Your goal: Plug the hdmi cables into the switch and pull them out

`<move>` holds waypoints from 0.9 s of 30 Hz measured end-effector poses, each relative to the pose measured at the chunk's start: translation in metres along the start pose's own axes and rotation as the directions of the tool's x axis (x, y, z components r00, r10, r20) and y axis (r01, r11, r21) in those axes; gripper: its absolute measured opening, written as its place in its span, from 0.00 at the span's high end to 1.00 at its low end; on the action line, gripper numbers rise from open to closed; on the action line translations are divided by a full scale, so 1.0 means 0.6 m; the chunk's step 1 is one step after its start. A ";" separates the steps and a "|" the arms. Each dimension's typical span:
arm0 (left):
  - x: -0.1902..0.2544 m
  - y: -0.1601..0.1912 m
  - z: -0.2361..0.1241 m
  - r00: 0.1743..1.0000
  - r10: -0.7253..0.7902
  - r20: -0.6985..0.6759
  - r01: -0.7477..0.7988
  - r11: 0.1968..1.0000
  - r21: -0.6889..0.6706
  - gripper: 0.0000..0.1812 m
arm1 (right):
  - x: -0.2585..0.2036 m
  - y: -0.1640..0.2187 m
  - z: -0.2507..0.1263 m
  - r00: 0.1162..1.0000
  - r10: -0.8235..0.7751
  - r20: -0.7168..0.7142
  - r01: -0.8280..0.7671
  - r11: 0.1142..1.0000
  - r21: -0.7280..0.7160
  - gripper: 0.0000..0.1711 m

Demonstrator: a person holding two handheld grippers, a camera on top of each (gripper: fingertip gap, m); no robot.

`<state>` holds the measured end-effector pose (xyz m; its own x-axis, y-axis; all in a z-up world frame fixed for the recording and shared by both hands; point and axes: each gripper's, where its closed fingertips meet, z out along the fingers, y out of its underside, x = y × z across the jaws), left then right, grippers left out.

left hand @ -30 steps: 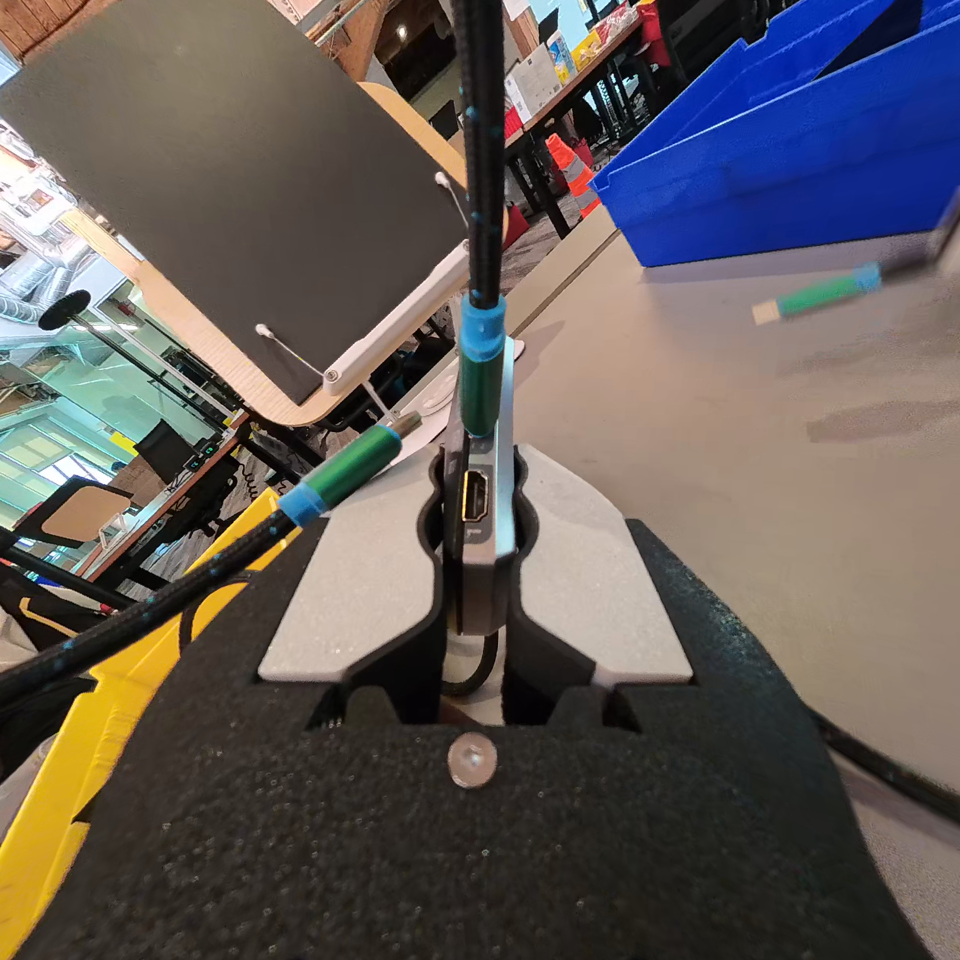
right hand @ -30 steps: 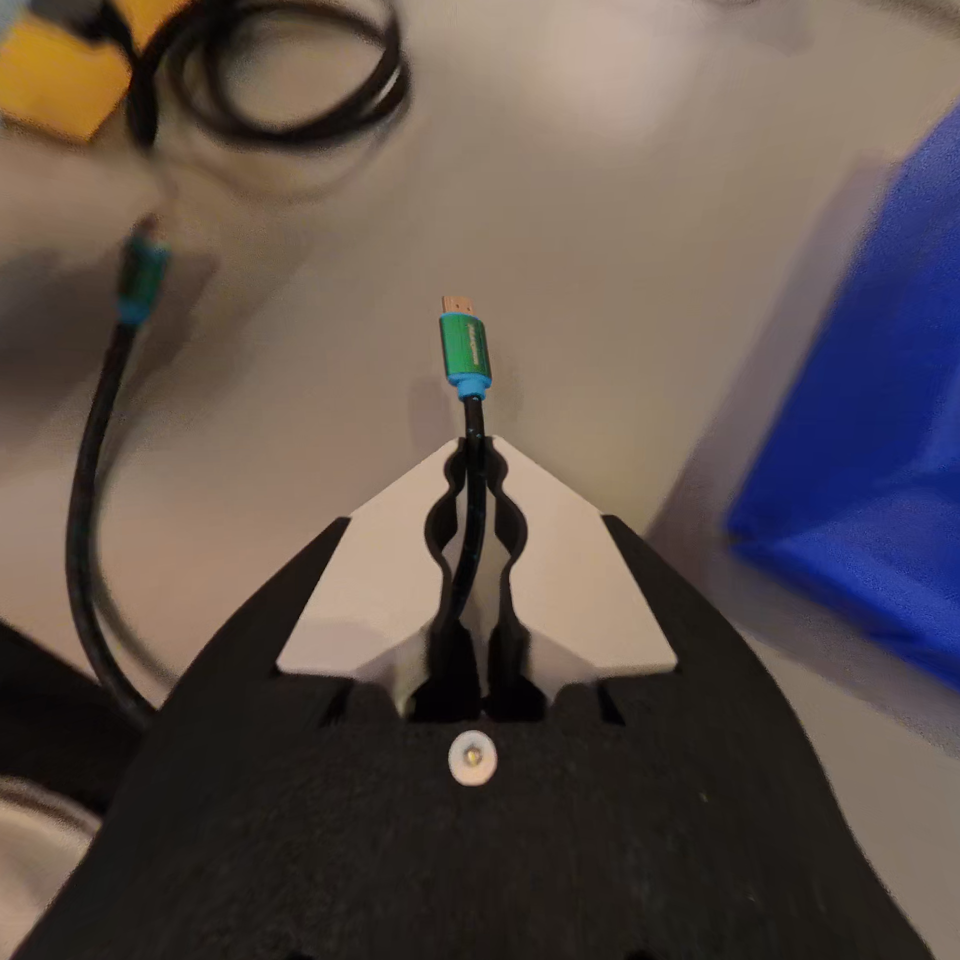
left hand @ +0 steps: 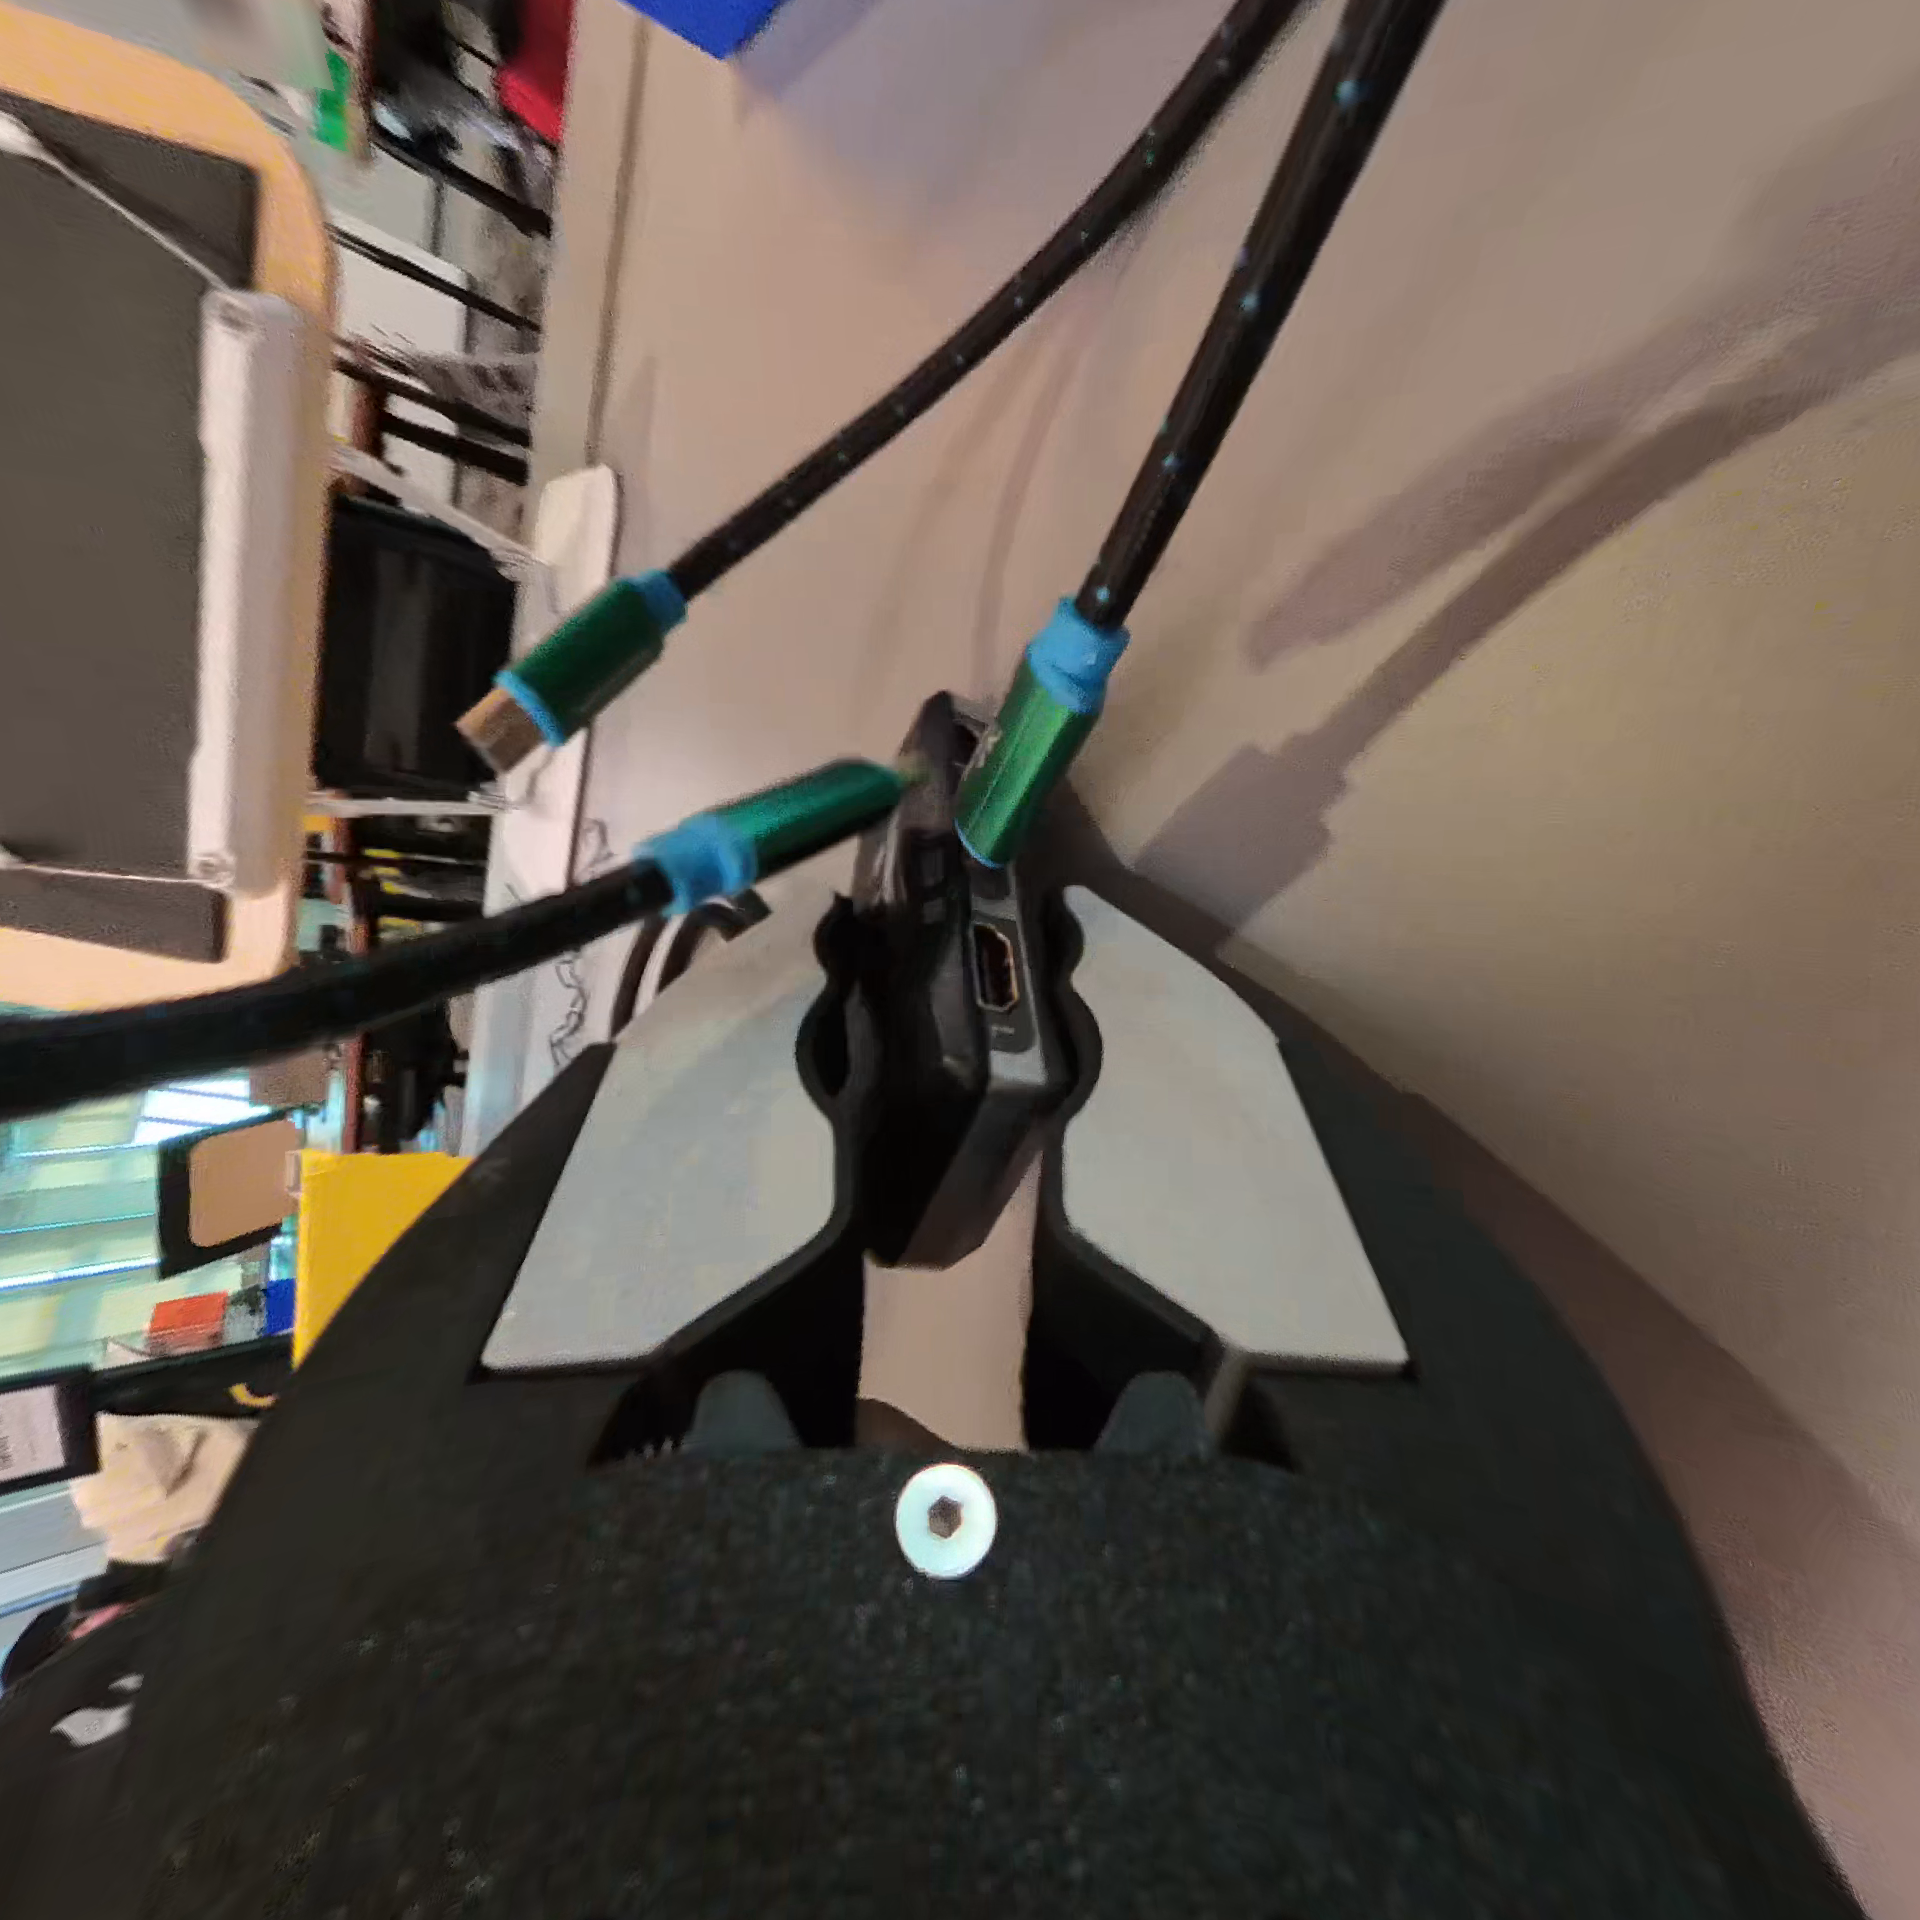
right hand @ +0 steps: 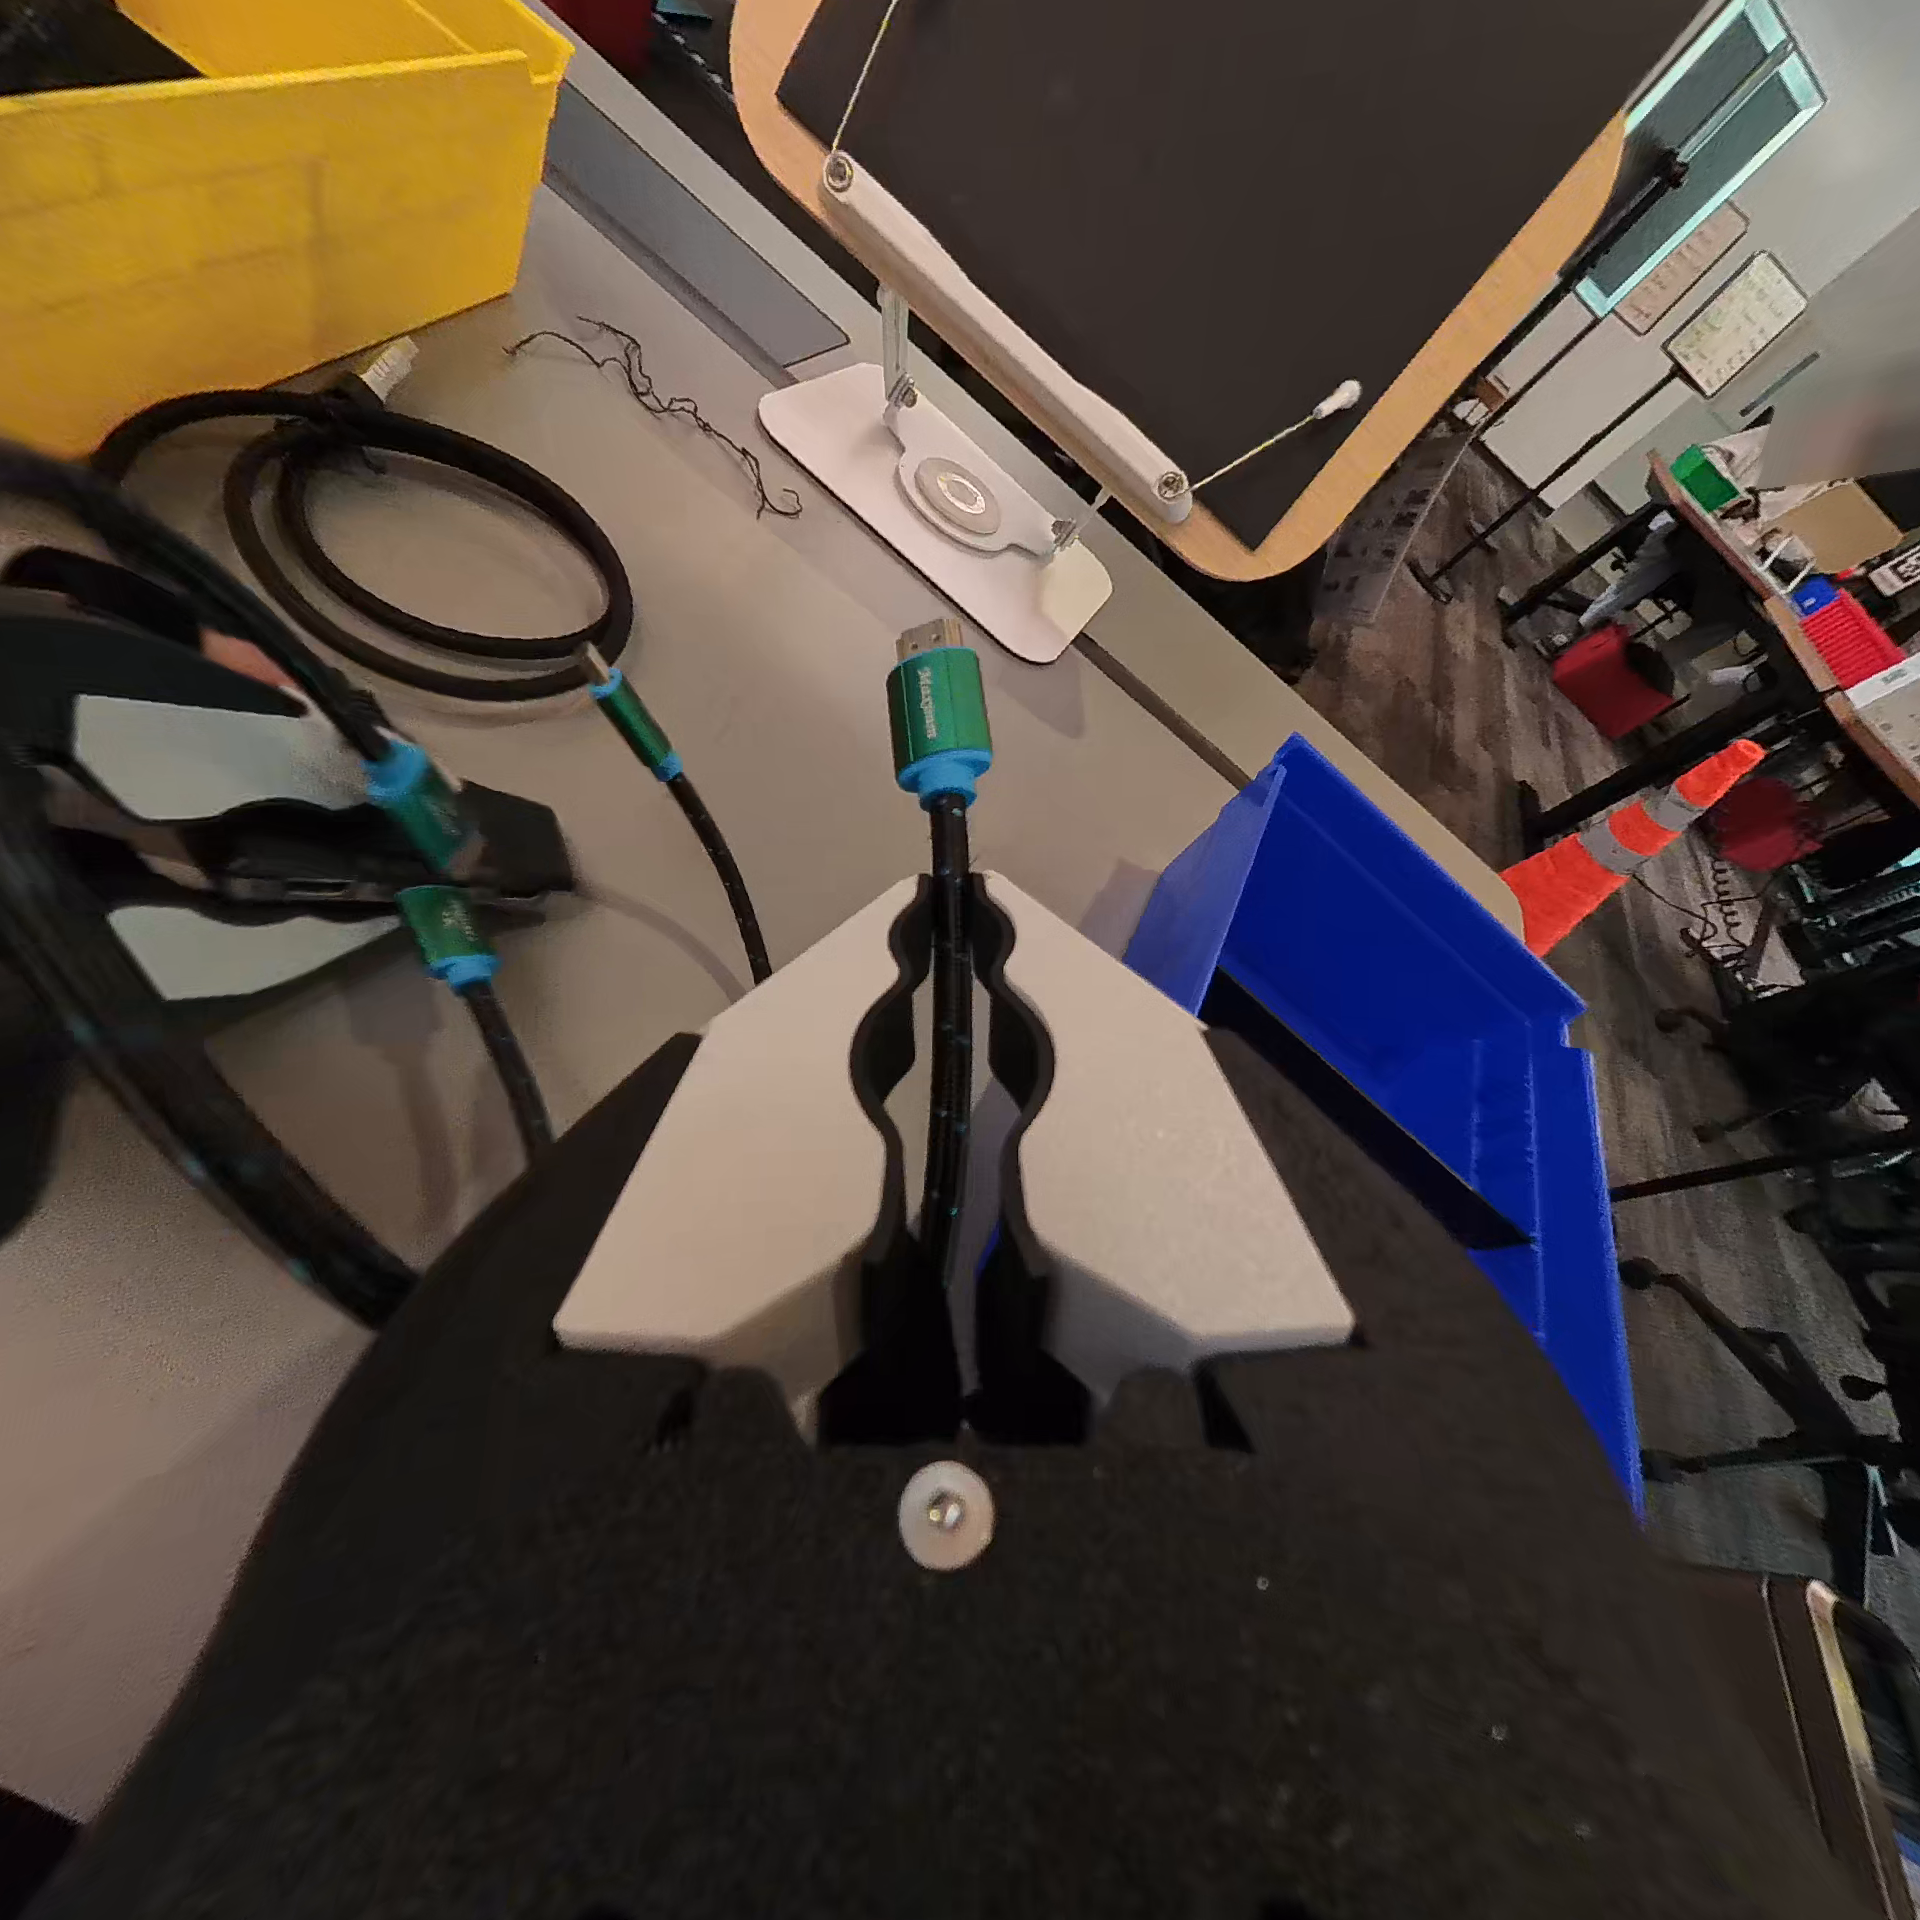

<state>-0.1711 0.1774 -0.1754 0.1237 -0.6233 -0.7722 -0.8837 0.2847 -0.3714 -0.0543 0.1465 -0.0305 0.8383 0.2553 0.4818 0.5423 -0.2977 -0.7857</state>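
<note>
My left gripper is shut on the dark grey HDMI switch and holds it above the table, rolled on its side. Two green plugs sit in the switch: one from the upper right, one from the left. One port faces me empty. A third green plug hangs free to the left. My right gripper is shut on a black braided HDMI cable; its green plug sticks out beyond the fingertips. The left gripper with the switch shows at the left of the right wrist view.
A yellow bin stands at the back left and a blue bin at the table's right edge. A coiled black cable and a loose green plug lie on the grey table. A white stand carries a dark board. My hands' fingertips stand some 20 cm from each other.
The left gripper has rolled sideways with the switch, so the table now fills the right of its view. The right gripper has tilted up from facing the tabletop, still holding its cable.
</note>
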 end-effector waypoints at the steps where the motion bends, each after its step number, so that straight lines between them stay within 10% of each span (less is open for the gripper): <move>1: 0.001 0.001 -0.001 1.000 0.005 -0.015 -0.005 1.000 -0.013 0.80 | 0.001 -0.001 -0.001 1.000 0.005 0.004 -0.005 1.000 0.004 0.97; 9: 0.019 0.075 -0.088 0.986 0.101 -0.136 -0.113 0.990 -0.090 0.75 | 0.016 0.008 -0.007 1.000 0.014 -0.025 -0.013 0.999 0.034 0.97; 13: -0.015 0.120 -0.088 0.886 0.461 0.044 -0.433 0.859 -0.271 0.76 | 0.021 0.011 -0.005 0.999 0.015 -0.049 -0.012 0.998 0.054 0.97; 22: -0.038 0.132 -0.089 0.844 0.535 -0.038 -0.488 0.736 -0.469 0.74 | 0.023 0.009 0.005 0.999 0.032 -0.030 -0.031 0.998 0.047 0.97; 27: 0.032 0.115 -0.111 0.967 0.200 -0.159 -0.236 0.937 -0.257 0.86 | 0.021 0.009 0.006 0.996 0.086 0.018 -0.087 0.995 0.054 0.97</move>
<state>-0.2596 0.1366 -0.1812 -0.1291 -0.6612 -0.7390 -0.9734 0.2269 -0.0330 -0.0413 0.1515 -0.0301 0.8809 0.2449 0.4051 0.4631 -0.2688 -0.8445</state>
